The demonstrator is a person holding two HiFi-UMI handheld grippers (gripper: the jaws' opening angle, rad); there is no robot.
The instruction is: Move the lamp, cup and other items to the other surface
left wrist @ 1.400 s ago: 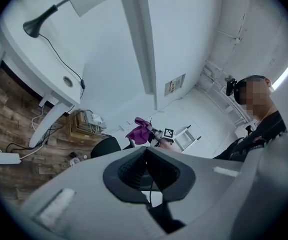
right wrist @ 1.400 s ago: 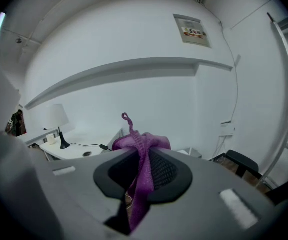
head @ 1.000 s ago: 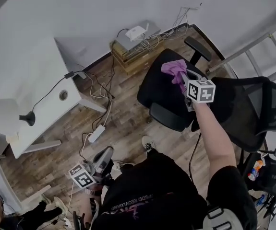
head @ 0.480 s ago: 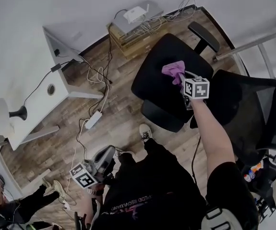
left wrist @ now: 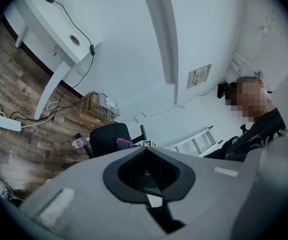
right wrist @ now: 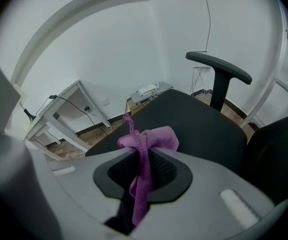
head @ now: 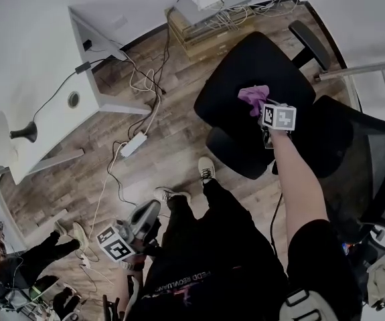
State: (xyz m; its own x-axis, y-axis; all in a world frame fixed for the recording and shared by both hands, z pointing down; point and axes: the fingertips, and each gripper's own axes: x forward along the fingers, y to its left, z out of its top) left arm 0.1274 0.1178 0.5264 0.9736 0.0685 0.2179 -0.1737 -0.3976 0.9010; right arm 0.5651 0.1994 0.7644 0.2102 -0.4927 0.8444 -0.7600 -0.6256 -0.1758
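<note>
The person's bare right forearm reaches out straight, tilting the right hand-held gripper downward over the seat of a black office chair. Its jaws are clenched on a purple cloth, a soft, nubby terry fabric bunched into a crumpled knot above the jaw tips, with a loose tail hanging down between them. Whether the cloth touches the seat cannot be told. The seat is broad, rounded and matte, with a padded T-shaped armrest beyond it and a mesh back at the right.

The left hand-held gripper hangs low at the person's left side, pointing roughly level across the room; its grey plastic jaws are pressed together with nothing between them.

Far to the left stands a white counter, flat-topped with a round cable hole. It carries the lamp, a black base and stem under a pale drum shade. A white power strip and tangled cords lie on the wood-plank floor between the counter and the chair.
</note>
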